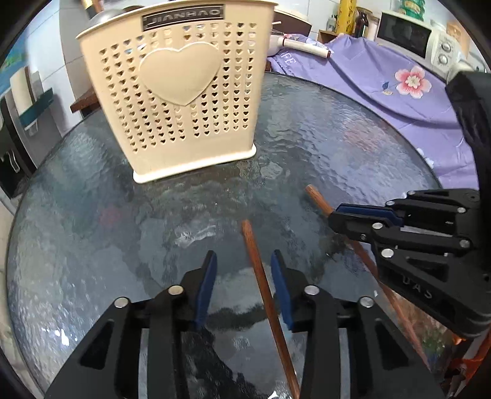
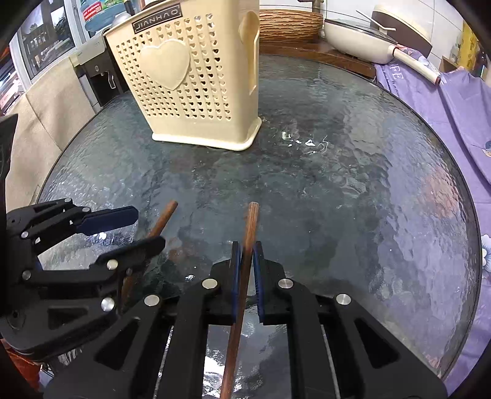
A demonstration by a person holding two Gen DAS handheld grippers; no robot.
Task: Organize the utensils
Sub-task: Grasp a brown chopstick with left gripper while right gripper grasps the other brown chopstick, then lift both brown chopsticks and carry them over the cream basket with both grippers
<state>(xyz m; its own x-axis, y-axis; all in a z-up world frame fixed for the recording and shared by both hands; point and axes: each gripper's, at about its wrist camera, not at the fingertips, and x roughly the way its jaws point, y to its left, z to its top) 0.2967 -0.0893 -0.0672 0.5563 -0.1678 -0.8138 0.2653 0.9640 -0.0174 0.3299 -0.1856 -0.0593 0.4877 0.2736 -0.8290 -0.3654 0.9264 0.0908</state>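
Observation:
A cream perforated utensil holder (image 1: 181, 98) with a heart on its front stands upright at the back of the round glass table (image 1: 322, 129); it also shows in the right wrist view (image 2: 196, 83). Two brown wooden chopsticks lie on the glass. My left gripper (image 1: 244, 264) is open, with one chopstick (image 1: 260, 282) lying between its jaws, closer to the right one. My right gripper (image 2: 245, 250) is shut on the other chopstick (image 2: 250, 224), whose tip sticks out ahead. In the right wrist view my left gripper (image 2: 144, 227) straddles its chopstick (image 2: 164, 218).
A purple flowered cloth (image 1: 399, 86) covers the surface right of the table. A white microwave (image 1: 423, 40) stands behind it. A cream pan with a lid (image 2: 362, 33) and a wooden bowl (image 2: 288, 24) sit behind the table. The table edge curves close on the left.

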